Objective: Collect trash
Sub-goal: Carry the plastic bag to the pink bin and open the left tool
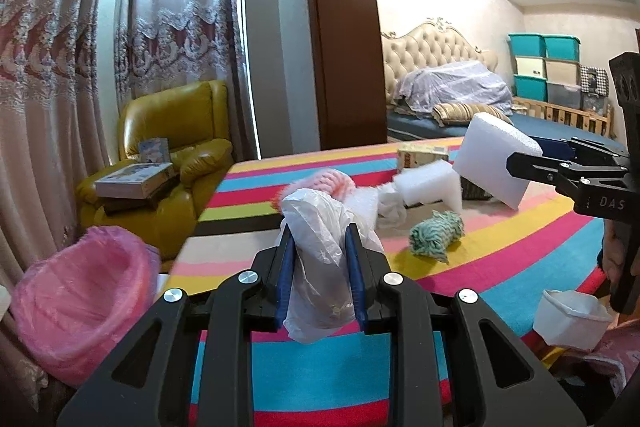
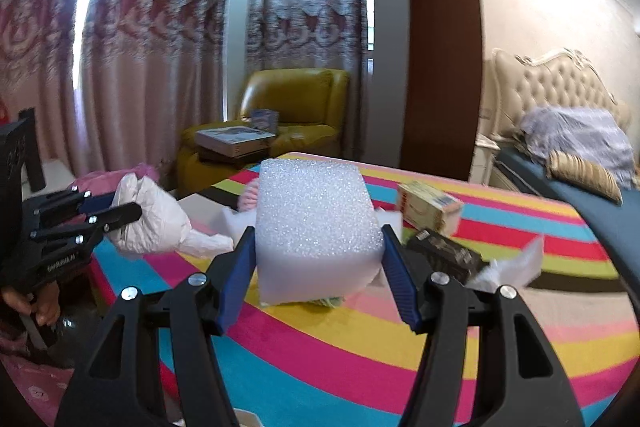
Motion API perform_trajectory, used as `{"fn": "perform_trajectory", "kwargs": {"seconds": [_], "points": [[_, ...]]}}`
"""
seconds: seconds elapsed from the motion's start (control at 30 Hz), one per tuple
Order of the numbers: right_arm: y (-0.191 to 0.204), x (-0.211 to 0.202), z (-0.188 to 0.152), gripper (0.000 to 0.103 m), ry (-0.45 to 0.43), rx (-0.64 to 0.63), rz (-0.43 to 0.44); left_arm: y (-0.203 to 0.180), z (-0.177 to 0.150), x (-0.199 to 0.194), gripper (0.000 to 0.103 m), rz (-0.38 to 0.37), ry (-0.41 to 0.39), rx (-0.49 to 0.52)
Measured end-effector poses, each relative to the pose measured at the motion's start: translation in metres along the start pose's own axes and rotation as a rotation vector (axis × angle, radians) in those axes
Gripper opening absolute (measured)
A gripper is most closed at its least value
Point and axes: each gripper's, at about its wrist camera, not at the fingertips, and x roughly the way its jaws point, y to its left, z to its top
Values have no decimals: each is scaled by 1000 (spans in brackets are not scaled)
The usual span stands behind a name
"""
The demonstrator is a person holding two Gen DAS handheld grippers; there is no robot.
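Between the blue pads of the left hand-held gripper (image 1: 320, 267), low in the middle of the left wrist view, hangs a crumpled white plastic bag (image 1: 320, 247), pinched tight and lifted clear of the striped cover so it can be carried off as trash. At the right edge of that view the right hand-held gripper (image 1: 516, 163) clamps a white foam block (image 1: 496, 163), its jaws spread wide enough to take the block's width, also held above the bed. Both loads look bound for the pink-lined bin (image 1: 80, 299) at lower left, which stands open beside the bed, an easy drop for light scraps. More trash lies on the bed (image 1: 500, 247): a smaller foam piece (image 1: 432, 183), a green-and-white cloth bundle (image 1: 436, 235) and a small carton (image 1: 424, 155) toward the far edge. Beyond, at left, a yellow armchair (image 1: 172, 155) holding boxes sits against lace-trimmed curtains (image 1: 48, 67); a second bed with a tufted headboard (image 1: 436, 47) fills the upper right.
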Motion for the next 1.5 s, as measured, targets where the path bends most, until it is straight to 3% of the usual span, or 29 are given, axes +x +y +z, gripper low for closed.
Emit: {"fn": "perform_trajectory", "kwargs": {"seconds": [0.63,1.07,1.5], "points": [[95,46,72,59,73,-308,280,69,22,-60,24,192,-81,-33],[201,114,102,59,167,-378,490,155,10,-80,24,387,-38,-122],[283,176,115,59,256,-382,499,237,-20,-74,24,497,33,-283]]}}
